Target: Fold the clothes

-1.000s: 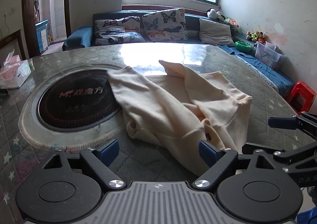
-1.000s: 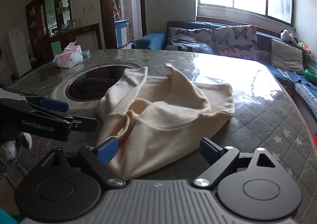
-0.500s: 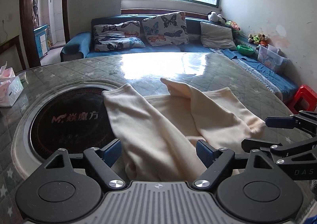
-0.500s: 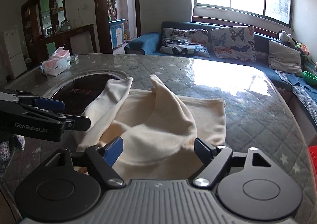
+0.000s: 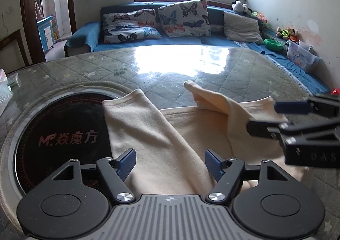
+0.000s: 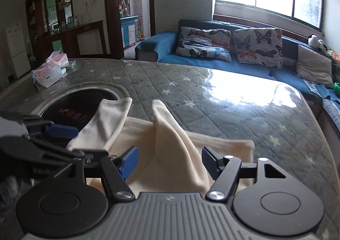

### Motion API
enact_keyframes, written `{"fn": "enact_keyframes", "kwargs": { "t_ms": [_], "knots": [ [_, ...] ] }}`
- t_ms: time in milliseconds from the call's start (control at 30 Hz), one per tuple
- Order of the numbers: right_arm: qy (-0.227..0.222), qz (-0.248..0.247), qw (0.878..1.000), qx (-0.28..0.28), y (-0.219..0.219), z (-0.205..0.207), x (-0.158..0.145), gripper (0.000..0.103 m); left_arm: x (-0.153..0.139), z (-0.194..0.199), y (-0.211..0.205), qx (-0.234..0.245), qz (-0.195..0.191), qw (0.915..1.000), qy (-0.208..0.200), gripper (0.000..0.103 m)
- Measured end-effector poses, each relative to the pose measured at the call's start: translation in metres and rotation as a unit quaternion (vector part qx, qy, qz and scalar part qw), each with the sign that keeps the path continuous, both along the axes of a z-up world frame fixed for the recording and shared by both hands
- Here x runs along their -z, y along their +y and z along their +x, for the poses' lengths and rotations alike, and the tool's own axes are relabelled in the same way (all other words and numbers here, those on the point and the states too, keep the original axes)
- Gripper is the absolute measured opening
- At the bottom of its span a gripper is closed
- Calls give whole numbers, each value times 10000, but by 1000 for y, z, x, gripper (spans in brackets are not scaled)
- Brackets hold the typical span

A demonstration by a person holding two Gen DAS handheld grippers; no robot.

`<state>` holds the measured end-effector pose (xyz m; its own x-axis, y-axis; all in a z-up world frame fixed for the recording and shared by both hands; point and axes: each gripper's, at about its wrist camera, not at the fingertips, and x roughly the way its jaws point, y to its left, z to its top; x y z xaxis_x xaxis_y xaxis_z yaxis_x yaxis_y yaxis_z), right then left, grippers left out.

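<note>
A cream long-sleeved garment (image 5: 161,138) lies crumpled on the quilted grey table, one sleeve over the dark round inset. It also shows in the right wrist view (image 6: 170,155). My left gripper (image 5: 170,161) is open, its jaws low over the garment's left sleeve. My right gripper (image 6: 170,162) is open, its jaws either side of a raised fold of the cloth. The right gripper also shows in the left wrist view (image 5: 274,117), and the left gripper in the right wrist view (image 6: 70,140). Neither grips the cloth.
A dark round inset (image 5: 53,138) with red lettering sits in the table at the left. Tissue packs (image 6: 51,70) lie at the table's far left. A blue sofa (image 5: 170,34) with butterfly cushions runs behind the table, and a red stool (image 5: 335,91) stands right.
Both grippers have moved forward and down over the garment, from the near table edge to right above the cloth. Both stay open. The garment lies as before.
</note>
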<state>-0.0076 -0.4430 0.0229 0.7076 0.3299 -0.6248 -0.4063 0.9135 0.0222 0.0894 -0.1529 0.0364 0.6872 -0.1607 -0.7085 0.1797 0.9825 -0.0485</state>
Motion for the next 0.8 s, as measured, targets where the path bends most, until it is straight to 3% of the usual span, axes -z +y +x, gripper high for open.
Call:
{"fn": "enact_keyframes", "kwargs": {
  "t_ms": [233, 400, 533, 633, 733, 800],
  "knots": [
    [124, -115, 9998, -95, 17, 41, 17, 65, 6, 12, -3, 90, 27, 9999, 98, 74],
    [332, -124, 9993, -120, 16, 57, 28, 33, 7, 21, -9, 175, 69, 9997, 127, 73],
    [364, -131, 9992, -88, 6, 57, 31, 11, 10, 27, -12, 241, 118, 9995, 160, 50],
    [234, -118, 9997, 10, -6, 46, 24, 8, 11, 27, -13, 284, 203, 9993, 126, 38],
    [50, -127, 9998, 159, -19, 33, 15, 7, 9, 25, -11, 305, 187, 9993, 87, 13],
    [-103, -91, 9994, 319, -30, 21, 7, 7, 7, 23, -7, 298, 115, 9995, 63, 9]
  ]
}}
